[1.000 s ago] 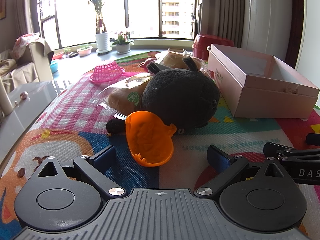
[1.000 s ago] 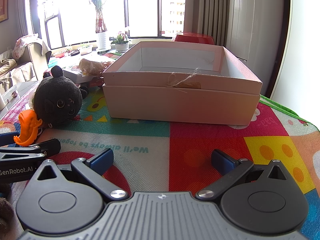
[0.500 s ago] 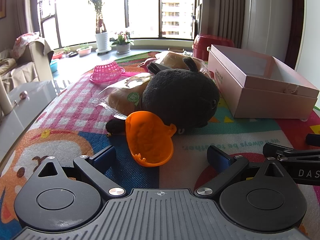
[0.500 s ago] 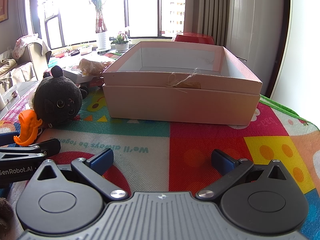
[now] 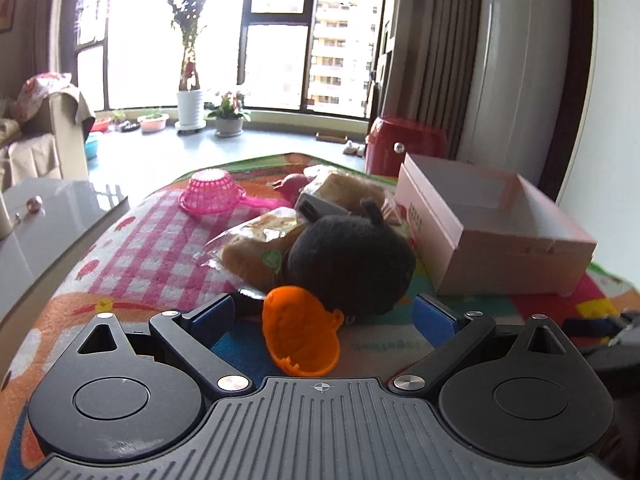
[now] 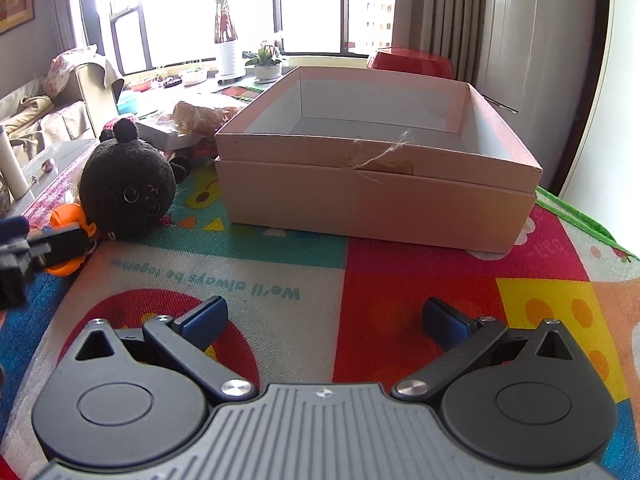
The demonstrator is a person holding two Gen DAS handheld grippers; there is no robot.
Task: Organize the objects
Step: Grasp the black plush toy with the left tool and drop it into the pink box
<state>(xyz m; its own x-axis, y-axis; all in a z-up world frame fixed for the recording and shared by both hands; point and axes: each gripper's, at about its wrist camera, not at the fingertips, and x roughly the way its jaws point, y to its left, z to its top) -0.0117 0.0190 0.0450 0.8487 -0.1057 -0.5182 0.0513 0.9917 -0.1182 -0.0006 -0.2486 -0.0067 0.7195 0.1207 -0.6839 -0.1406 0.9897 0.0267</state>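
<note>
An orange plastic toy (image 5: 300, 330) lies on the colourful mat between the open fingers of my left gripper (image 5: 322, 314). A black plush toy (image 5: 350, 264) sits just behind it, also seen in the right wrist view (image 6: 128, 186). An open pink cardboard box (image 6: 376, 160) stands ahead of my right gripper (image 6: 322, 318), which is open and empty above the mat. The box also shows at the right in the left wrist view (image 5: 496, 232). Wrapped bread (image 5: 256, 248) lies behind the plush.
A pink plastic basket (image 5: 210, 192) sits at the far left of the mat. A second wrapped bread (image 5: 348, 192) and a dark flat item lie behind the plush. A red stool (image 5: 404, 148) stands beyond the table. The left gripper shows in the right wrist view (image 6: 36, 250).
My left gripper has risen and moved forward, so the orange toy now lies between its fingers. My right gripper has lifted a little above the mat.
</note>
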